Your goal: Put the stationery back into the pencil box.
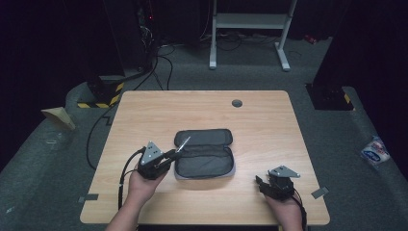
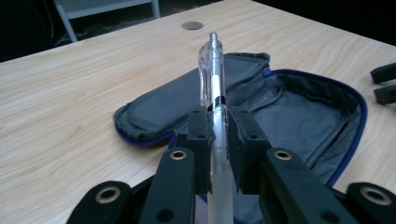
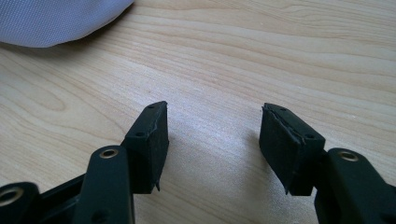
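Observation:
An open dark grey pencil case [image 1: 204,153] [image 2: 299,112] with a blue zip edge lies flat at the table's middle. My left gripper [image 1: 169,156] [image 2: 218,122] is shut on a clear plastic pen [image 2: 212,74] [image 1: 183,144], whose tip points up and out over the case's left end. My right gripper [image 1: 260,183] [image 3: 214,135] rests low over the bare wood at the front right, open, with nothing between its jaws. A pale corner of the case [image 3: 60,18] lies beyond it at the upper left of the right gripper view.
The wooden table [image 1: 144,110] has a round grey cable hole [image 1: 236,103] near its far edge. Cables and a white frame stand on the floor behind. The other gripper's jaw tips [image 2: 385,81] show at the right edge of the left gripper view.

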### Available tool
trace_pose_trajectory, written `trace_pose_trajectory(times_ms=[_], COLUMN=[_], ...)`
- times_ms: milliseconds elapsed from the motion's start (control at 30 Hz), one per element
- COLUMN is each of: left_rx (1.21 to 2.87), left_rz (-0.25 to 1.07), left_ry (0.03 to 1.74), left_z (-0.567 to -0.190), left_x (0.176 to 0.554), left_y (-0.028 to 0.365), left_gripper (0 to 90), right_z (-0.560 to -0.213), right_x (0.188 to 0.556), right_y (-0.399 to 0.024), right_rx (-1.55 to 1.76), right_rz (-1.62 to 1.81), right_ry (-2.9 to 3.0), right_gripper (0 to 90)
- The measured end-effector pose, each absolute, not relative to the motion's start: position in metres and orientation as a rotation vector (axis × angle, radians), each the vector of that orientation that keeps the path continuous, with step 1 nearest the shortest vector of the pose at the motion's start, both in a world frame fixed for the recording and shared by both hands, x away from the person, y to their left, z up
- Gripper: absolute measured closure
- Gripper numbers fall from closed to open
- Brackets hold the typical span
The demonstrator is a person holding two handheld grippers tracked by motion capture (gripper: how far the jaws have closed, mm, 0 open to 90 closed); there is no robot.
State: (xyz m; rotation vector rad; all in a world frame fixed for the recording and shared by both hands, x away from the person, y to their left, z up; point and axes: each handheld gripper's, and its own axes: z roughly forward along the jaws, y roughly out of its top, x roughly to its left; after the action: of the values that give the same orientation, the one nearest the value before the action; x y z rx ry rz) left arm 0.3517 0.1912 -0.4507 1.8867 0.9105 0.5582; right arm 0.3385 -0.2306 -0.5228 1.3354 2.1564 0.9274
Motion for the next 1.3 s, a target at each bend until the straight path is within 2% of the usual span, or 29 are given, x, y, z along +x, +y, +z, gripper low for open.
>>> trace_pose_trajectory(times_ms=[933, 1300], left_rx=[1.95, 1.945], left_rz=[0.49, 0.462], left_ry=[0.795, 0.785], left_z=[-0.444, -0.443], left_x=[0.379, 0.388], left_y=[0.136, 0.128], left_gripper=[79.2, 79.2], right_z=[-0.523, -0.523], right_x=[0.339, 0.339], right_y=[-0.23, -0.23], right_rx=[1.335, 1.335], right_rz=[0.927, 0.927], right_ry=[2.157, 2.156], right_gripper=[42.0, 42.0])
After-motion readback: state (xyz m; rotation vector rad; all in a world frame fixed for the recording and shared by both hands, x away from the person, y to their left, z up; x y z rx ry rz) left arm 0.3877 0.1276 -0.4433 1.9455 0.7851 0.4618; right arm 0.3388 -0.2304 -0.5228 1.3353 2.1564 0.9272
